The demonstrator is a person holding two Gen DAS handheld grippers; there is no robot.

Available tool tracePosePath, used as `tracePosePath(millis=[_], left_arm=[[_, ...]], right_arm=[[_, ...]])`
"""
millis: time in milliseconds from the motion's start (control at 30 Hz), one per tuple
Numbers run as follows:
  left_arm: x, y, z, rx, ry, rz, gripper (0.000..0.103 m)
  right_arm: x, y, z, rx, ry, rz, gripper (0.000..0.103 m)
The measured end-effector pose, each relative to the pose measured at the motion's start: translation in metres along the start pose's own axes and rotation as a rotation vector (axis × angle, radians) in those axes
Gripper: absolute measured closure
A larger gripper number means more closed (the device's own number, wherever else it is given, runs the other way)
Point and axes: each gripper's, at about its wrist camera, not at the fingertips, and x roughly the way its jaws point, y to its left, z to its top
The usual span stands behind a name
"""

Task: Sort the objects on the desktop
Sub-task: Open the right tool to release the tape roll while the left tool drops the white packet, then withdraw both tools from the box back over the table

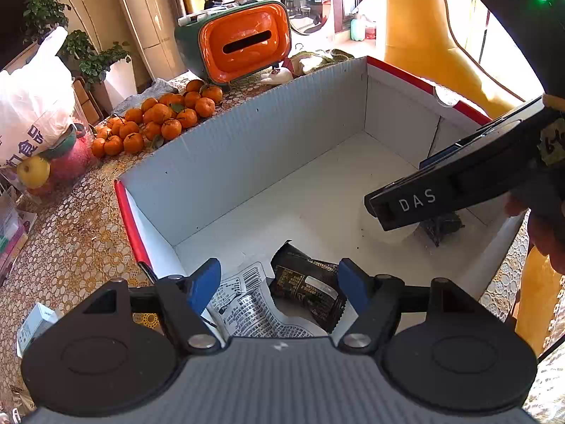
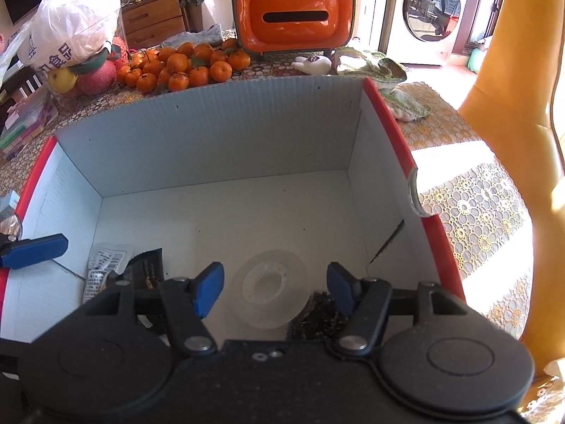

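A white cardboard box with red rims [image 1: 247, 148] [image 2: 219, 141] stands on the table. Inside lie a silver printed packet [image 1: 247, 304] [image 2: 106, 258], a black packet [image 1: 310, 286] [image 2: 148, 268], a clear plastic spool [image 2: 270, 288] and a dark packet [image 1: 441, 226] [image 2: 317, 318]. My left gripper [image 1: 279, 284] is open and empty above the silver and black packets. My right gripper [image 2: 275, 286] is open and empty above the spool; its body shows in the left wrist view [image 1: 459, 183]. A left fingertip [image 2: 39, 247] shows in the right wrist view.
Behind the box are a pile of mandarins [image 1: 159, 120] [image 2: 183, 63], an orange tissue holder [image 1: 243, 39] [image 2: 293, 10], a white plastic bag over fruit [image 1: 31, 99] [image 2: 74, 24] and a crumpled cloth [image 2: 381, 67]. A small white carton [image 1: 35, 321] lies left of the box. A yellow chair [image 2: 508, 106] stands at right.
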Motion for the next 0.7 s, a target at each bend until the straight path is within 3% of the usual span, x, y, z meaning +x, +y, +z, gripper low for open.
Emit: tracePosePath(millis=[700], left_arm=[[-0.121, 0.02, -0.029, -0.068, -0.169, 0.0, 0.031]], right_arm=[[-0.087, 0.053, -0.006, -0.051, -0.121, 0.017, 0.039]])
